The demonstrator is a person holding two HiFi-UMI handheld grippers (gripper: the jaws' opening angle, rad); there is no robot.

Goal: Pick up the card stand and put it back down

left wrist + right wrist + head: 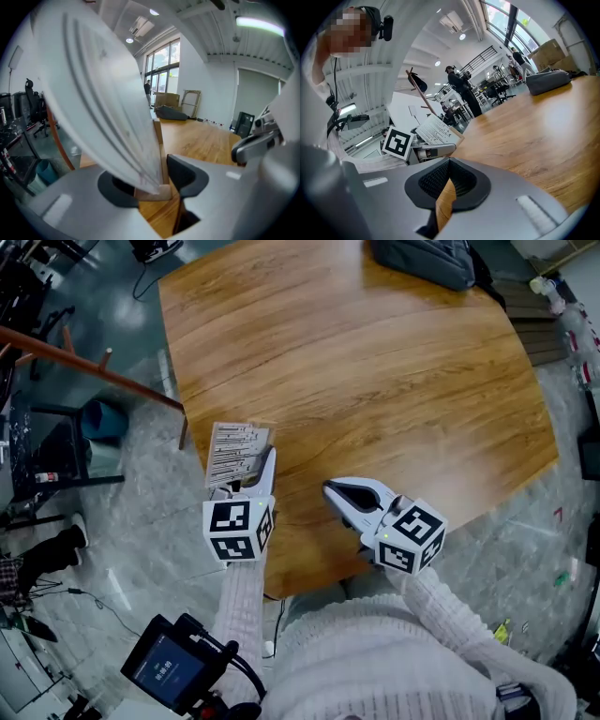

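The card stand (238, 453), a white printed card in a small wooden base, is at the left edge of the wooden table (375, 381). My left gripper (253, 472) is shut on it. In the left gripper view the tilted card (105, 103) fills the left side, and the wooden base (152, 192) sits between the dark pads (187, 177) of the left gripper (150, 185). I cannot tell whether the base touches the table. My right gripper (337, 493) hovers over the near table edge, shut and empty. The right gripper (449, 180) view shows the card stand (436, 131) to its left.
A dark bag (424, 261) lies at the table's far edge, also in the right gripper view (547, 80). A handheld device with a screen (167, 669) hangs by my side. A blue bin (101, 418) and stands are on the floor to the left. People (460, 83) stand far off.
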